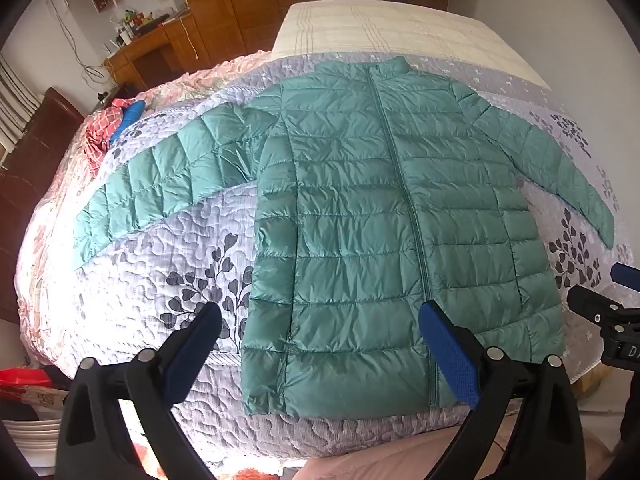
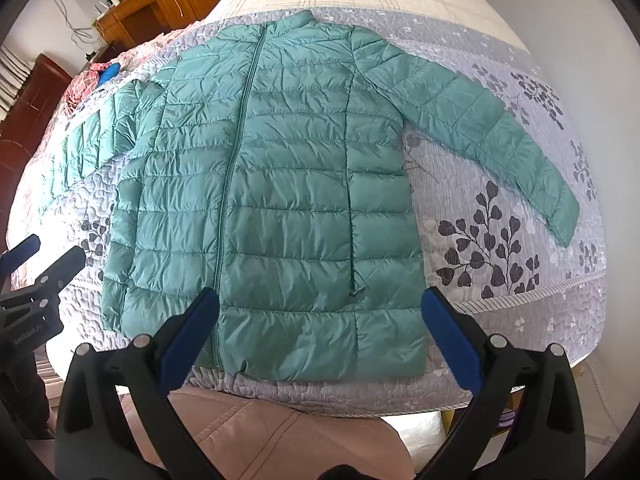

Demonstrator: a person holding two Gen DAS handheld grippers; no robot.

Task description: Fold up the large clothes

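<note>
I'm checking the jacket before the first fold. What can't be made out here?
- Jacket hem: partly behind the left hand-held gripper fingers in the left view, and the right hand-held gripper fingers in the right view.
- Jacket's underside: against the quilt, both views.
- Shelf clutter: too small, left view.

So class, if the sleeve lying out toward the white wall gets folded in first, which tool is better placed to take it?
The right tool: open above the hem, nearer that sleeve of the jacket.
</note>
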